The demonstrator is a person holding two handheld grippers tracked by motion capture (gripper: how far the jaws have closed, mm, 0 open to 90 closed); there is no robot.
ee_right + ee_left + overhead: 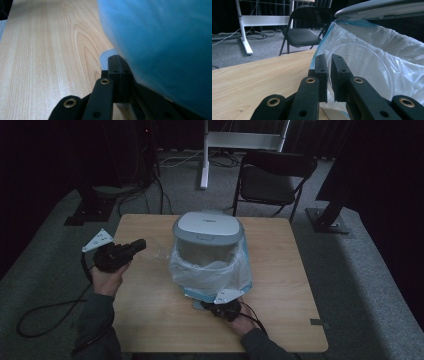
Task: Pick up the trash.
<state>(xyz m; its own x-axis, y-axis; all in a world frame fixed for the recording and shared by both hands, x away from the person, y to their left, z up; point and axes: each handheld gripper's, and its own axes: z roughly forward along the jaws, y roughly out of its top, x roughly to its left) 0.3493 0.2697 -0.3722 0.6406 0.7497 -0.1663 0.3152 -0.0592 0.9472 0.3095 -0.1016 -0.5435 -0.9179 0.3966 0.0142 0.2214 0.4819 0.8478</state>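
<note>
The pedal bin [210, 251] stands at frame centre on the bench [150, 305], lid raised. Left gripper [329, 75], nearly closed, pinches a clear plastic cup [359, 72] at the liner [392, 50]; a weak pinch drops it outside. Right gripper [119, 75], closed, presses the pedal [108, 55]; slippage shuts the lid.

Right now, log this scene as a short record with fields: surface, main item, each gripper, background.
surface: wooden table
main item: pedal bin, lid raised, lined with a clear bag
left gripper: shut on the rim of a clear plastic cup, beside the bin's open mouth
right gripper: jaws together, pressing on the grey pedal at the bin's base
background: black folding chair behind the table
</note>
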